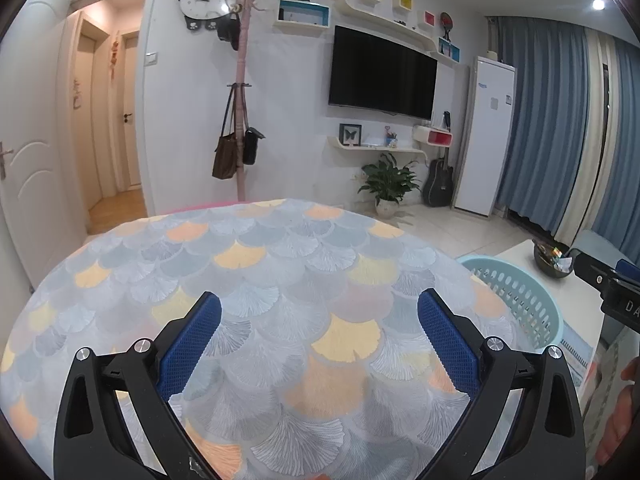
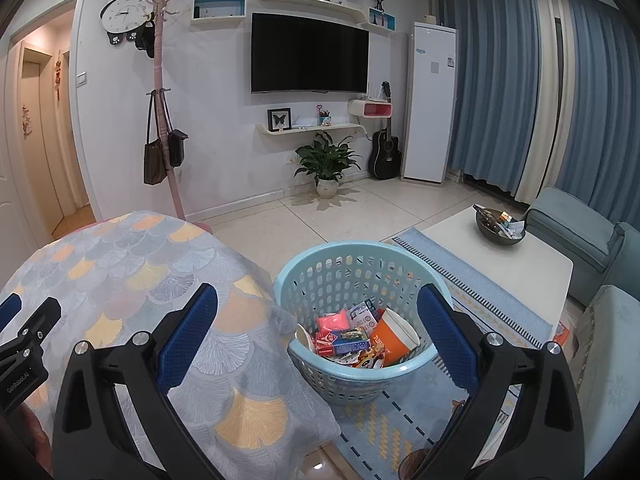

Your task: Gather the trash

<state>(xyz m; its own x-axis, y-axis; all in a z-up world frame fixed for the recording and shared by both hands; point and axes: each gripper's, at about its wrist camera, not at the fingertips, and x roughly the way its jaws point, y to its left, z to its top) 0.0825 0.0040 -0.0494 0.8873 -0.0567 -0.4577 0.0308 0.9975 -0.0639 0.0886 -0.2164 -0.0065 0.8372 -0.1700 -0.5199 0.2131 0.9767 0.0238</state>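
Left gripper (image 1: 320,322): jaws wide, nothing held, above the fan-patterned tablecloth (image 1: 256,280). Right gripper (image 2: 318,316): jaws wide, nothing held, over the light-blue basket (image 2: 320,364) on the rug just beside the table. Trash (image 2: 352,340) in the basket: orange paper cup (image 2: 390,340), wrappers, print illegible. Left gripper's body reads "GenRobot.AI".
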